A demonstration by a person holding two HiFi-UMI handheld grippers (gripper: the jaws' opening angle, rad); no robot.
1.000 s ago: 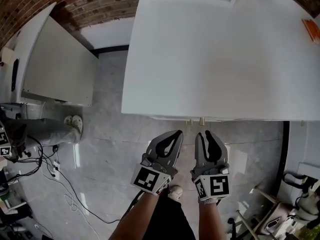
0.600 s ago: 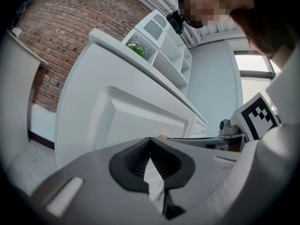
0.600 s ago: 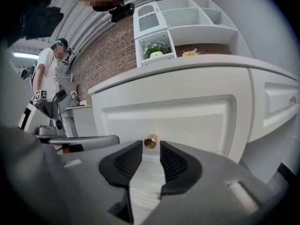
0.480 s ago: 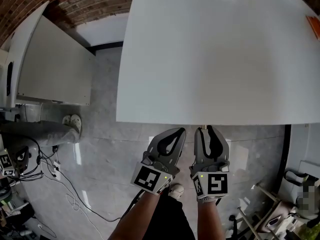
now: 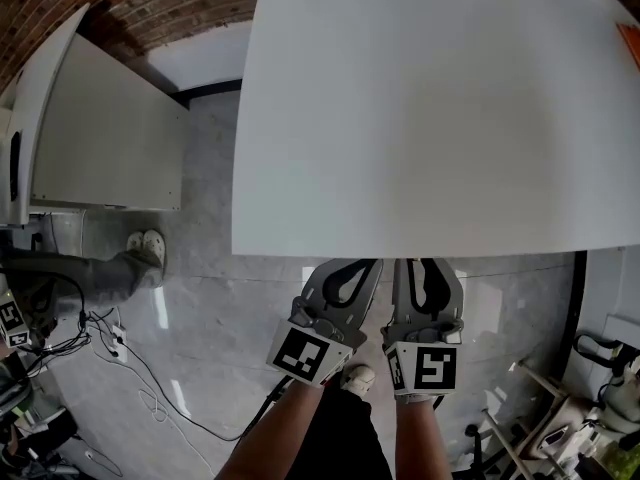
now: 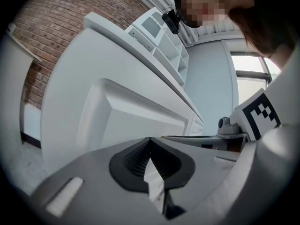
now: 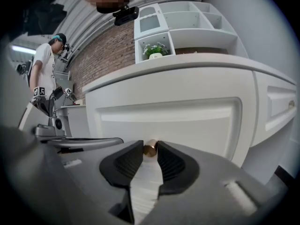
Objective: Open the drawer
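Now the right hand-held gripper [image 7: 150,146], jaws just closing, clamps the closed drawer's [image 7: 173,118] knob [image 7: 150,149] — left hand-held gripper [image 6: 150,142] pinched together, empty.

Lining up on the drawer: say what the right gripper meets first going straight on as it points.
The brass knob, already between the right gripper's jaw tips, which have just been closing and seem to touch it; behind it, the white drawer front.

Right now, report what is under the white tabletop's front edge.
A white panelled drawer front with a brass knob, clasped by the right gripper, whose jaws have just been closing. In head view the white tabletop covers them; the drawer's inside is hidden.
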